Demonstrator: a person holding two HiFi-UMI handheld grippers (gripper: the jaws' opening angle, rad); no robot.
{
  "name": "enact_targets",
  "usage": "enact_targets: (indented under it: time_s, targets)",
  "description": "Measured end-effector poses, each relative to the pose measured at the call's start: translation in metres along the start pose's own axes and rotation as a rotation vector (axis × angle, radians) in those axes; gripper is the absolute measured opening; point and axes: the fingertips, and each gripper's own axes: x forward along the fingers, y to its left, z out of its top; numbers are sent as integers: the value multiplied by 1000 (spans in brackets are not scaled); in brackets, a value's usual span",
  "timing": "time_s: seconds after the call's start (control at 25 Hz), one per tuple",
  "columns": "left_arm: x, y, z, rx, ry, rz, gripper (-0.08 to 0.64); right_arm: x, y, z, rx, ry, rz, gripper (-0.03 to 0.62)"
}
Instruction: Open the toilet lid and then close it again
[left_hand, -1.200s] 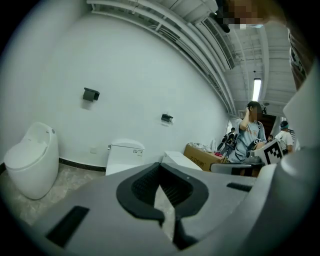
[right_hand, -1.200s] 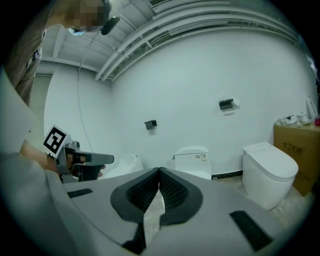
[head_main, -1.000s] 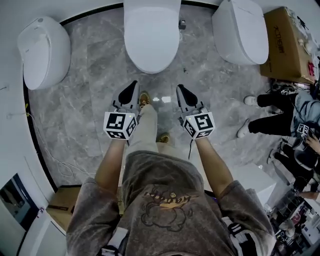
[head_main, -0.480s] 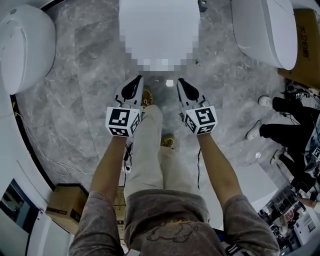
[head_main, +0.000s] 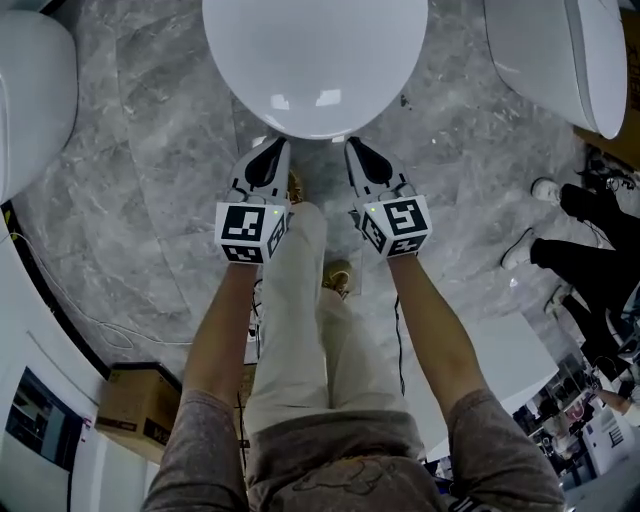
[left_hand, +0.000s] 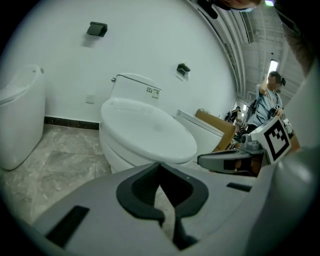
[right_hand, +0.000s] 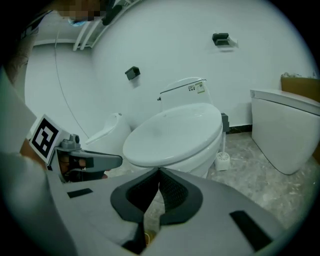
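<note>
A white toilet with its lid (head_main: 315, 60) down fills the top middle of the head view. The lid's front edge is just ahead of both grippers. My left gripper (head_main: 277, 144) is shut and empty, its tips close below the lid's front left rim. My right gripper (head_main: 351, 143) is shut and empty too, at the front right rim. Whether either tip touches the rim I cannot tell. In the left gripper view the closed lid (left_hand: 150, 131) lies just beyond the shut jaws (left_hand: 160, 165). The right gripper view shows the same lid (right_hand: 175, 131) beyond its shut jaws (right_hand: 159, 171).
A second toilet (head_main: 30, 90) stands to the left and a third toilet (head_main: 560, 60) to the right. A toilet brush holder (right_hand: 221, 160) sits beside the middle toilet. A cardboard box (head_main: 140, 405) is at lower left. Another person's legs (head_main: 585, 255) are at the right.
Both grippers have dropped and come forward together, from over the open floor to the toilet's front rim. The toilet now looks larger and closer. Both stay shut.
</note>
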Motion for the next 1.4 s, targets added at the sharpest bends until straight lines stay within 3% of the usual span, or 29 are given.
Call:
enact_targets:
  time_s: [0.44,0.76,1.16,1.4]
  targets:
    - [8,-1,3,-36,23,-24,8,7,-3,3,19,19,3,23]
    - [-12,-14,41,-73,-2,-19,8,-15,5,42,16,-22,31,23]
    - [-57,-42,176,-94,-50,-26,9,-62,23,178,43,-64,13,23]
    - [-58,-47,284,-57,-86,-26,8,-67,11,285,54,-114,-24,23]
